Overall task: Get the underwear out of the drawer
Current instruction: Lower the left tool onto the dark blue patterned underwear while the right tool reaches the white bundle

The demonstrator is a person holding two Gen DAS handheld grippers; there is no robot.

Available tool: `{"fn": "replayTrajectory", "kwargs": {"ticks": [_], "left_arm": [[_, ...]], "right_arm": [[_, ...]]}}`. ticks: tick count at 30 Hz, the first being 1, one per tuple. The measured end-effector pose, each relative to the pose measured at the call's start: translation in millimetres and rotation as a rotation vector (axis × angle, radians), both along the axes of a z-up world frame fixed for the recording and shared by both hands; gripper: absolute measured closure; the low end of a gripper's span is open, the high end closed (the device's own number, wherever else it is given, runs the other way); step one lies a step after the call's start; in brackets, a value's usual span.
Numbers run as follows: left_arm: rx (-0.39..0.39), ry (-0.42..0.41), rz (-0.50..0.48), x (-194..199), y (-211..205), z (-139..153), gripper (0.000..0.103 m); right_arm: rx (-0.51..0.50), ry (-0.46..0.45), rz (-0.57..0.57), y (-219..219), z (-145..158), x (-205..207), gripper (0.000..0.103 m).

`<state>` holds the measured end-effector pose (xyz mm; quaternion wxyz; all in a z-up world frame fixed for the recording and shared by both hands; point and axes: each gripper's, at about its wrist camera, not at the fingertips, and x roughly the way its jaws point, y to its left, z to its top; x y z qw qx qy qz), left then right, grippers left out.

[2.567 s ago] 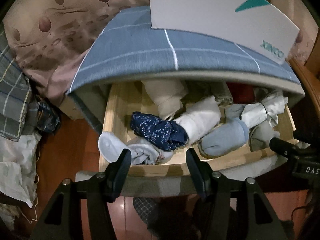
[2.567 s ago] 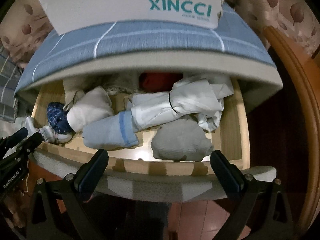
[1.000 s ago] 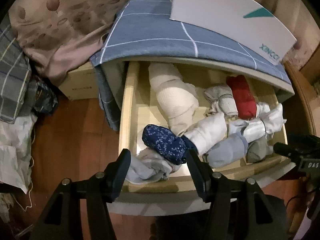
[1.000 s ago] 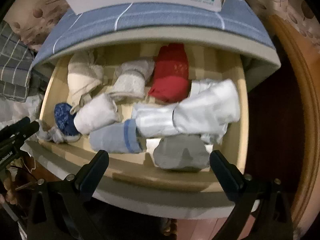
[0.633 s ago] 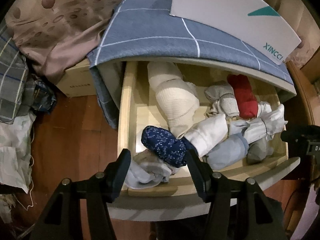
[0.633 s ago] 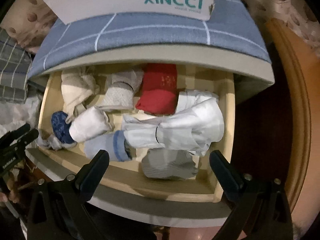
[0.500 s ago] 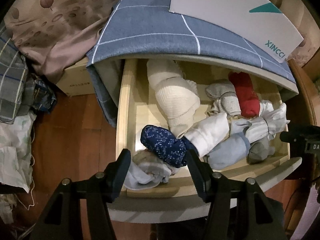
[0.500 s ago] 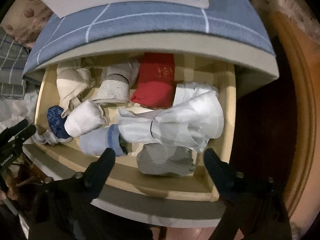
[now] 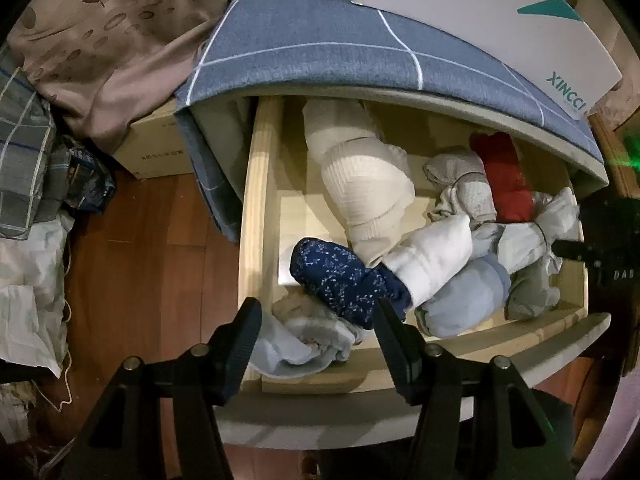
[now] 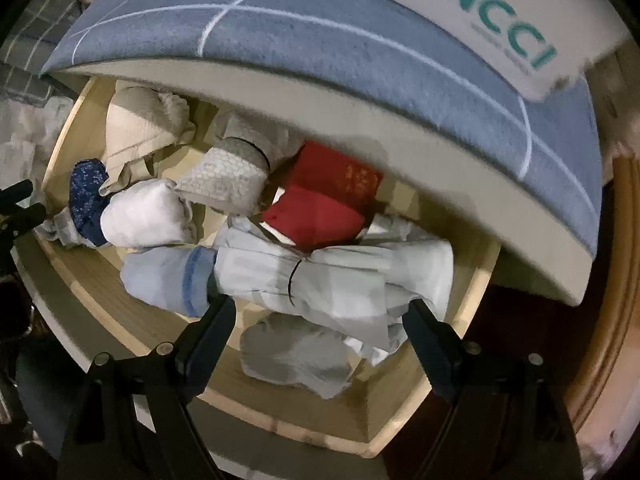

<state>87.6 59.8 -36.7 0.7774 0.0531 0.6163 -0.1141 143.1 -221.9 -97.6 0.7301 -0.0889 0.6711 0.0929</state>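
Observation:
The wooden drawer [image 9: 252, 220] stands pulled out, packed with rolled underwear and socks. My left gripper [image 9: 318, 320] hangs open over the front left corner, above a pale blue-grey bundle [image 9: 304, 340] and a navy patterned roll [image 9: 340, 276]. My right gripper [image 10: 320, 312] points down, open, its fingers either side of a white bundle tied with a black band [image 10: 336, 280]; I see no pad pressing on it. A grey roll [image 10: 296, 356] lies just below it, a light blue roll [image 10: 164, 276] to its left, and a red roll [image 10: 324, 208] behind it.
A blue checked cloth [image 9: 320, 40] and a white XINCCI box [image 9: 480, 12] cover the cabinet top, which overhangs the drawer's back. A cardboard box [image 9: 156, 152] and heaps of clothes [image 9: 28, 140] sit on the wood floor at left. Wooden furniture [image 10: 608, 280] borders the right.
The drawer now stands further out than at the start. My right gripper has narrowed its jaws, rolled, and come down closer over the white bundle. The left gripper has hardly moved.

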Motion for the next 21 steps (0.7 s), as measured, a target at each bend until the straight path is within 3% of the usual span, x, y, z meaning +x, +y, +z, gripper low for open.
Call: {"fn": "replayTrajectory", "kwargs": {"ticks": [3, 6, 10, 14, 21], "left_arm": [[0.004, 0.003, -0.001, 1, 0, -1, 0.044], [0.003, 0.011, 0.004, 2, 0, -3, 0.044], [0.002, 0.015, -0.005, 1, -5, -4, 0.044], [0.001, 0.013, -0.004, 1, -10, -2, 0.044], [0.002, 0.015, 0.002, 1, -13, -2, 0.044]], "right_arm": [[-0.037, -0.022, 0.041, 5, 6, 3, 0.019], [-0.042, 0.034, 0.089, 10, -1, 2, 0.019], [-0.093, 0.04, 0.151, 18, -9, -2, 0.018], [-0.14, 0.061, 0.209, 27, -25, -5, 0.011], [-0.226, 0.064, 0.3, 42, -58, -18, 0.01]]}}
